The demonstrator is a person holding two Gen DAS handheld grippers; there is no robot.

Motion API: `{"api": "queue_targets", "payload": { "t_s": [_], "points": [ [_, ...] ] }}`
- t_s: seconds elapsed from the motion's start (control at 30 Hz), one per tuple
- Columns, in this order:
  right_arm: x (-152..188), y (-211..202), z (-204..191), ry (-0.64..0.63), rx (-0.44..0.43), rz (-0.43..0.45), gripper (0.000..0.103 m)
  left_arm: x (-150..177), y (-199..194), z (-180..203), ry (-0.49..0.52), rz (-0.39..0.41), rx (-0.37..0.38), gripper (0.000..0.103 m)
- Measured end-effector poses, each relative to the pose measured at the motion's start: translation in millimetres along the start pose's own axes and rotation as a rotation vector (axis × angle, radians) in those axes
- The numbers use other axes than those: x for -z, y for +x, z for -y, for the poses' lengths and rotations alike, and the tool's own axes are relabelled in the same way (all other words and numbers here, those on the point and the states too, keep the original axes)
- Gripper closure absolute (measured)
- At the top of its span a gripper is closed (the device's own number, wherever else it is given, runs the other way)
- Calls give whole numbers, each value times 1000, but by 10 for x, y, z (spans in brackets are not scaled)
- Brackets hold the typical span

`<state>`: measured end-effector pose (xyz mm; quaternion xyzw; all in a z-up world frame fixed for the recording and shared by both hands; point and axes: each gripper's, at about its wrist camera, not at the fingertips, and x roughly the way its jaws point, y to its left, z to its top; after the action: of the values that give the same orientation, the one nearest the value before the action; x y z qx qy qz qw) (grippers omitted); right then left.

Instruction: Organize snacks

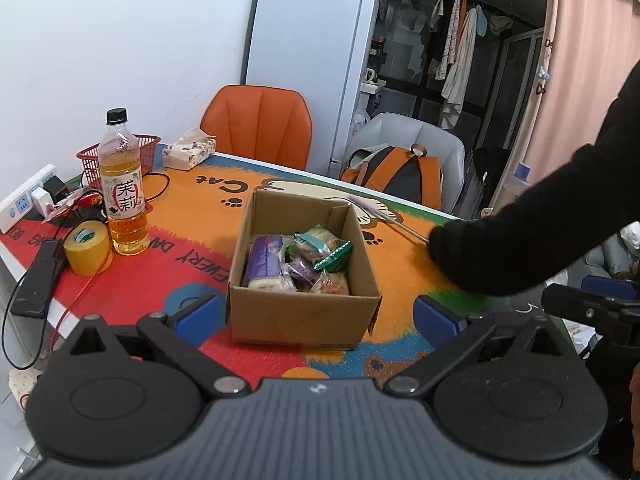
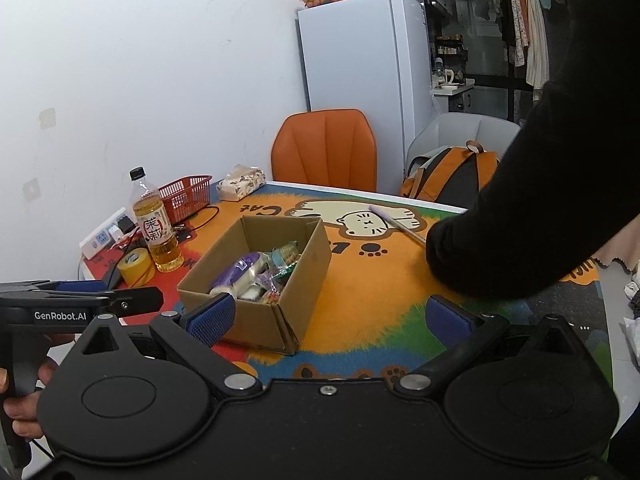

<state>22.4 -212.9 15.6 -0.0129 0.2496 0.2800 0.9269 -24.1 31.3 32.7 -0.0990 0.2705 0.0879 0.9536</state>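
From the left wrist view, the left gripper (image 1: pixel 316 314) hangs just short of the cardboard box (image 1: pixel 304 308), its blue fingers (image 1: pixel 198 314) spread wide, one to each side of the box's near wall, pressing on nothing. The box stands open in the middle of the tabletop (image 1: pixel 192 216) and holds the snacks (image 1: pixel 300 260), a heap of small wrapped packets. To the left of the box stand a bottle (image 1: pixel 122 184) of yellow drink and a roll of yellow tape (image 1: pixel 88 246), the two just beside each other. To the right of the box a black sleeve (image 1: pixel 532 232) lies across the tabletop. From the right wrist view, the right gripper (image 2: pixel 330 316) also has its fingers (image 2: pixel 212 318) wide apart with nothing between them; the left finger overlaps the box's near corner, though contact is hard to judge. The box (image 2: pixel 256 276) sits turned at an angle, the snacks (image 2: pixel 260 276) inside. Beyond the box a thin stick-like thing (image 2: pixel 396 224), perhaps a pen, lies on the tabletop. Left of the box, the other gripper (image 2: pixel 80 300) shows.
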Motion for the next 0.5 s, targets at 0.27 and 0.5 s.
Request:
{"api": "queue_targets", "payload": {
  "t_s": [0.27, 0.5],
  "points": [
    [38, -30, -7, -9, 2, -8, 0, 47, -25, 18, 12, -6, 2, 1],
    [52, -32, -20, -15, 1, -9, 0, 55, -27, 15, 9, -7, -6, 1]
  ]
}}
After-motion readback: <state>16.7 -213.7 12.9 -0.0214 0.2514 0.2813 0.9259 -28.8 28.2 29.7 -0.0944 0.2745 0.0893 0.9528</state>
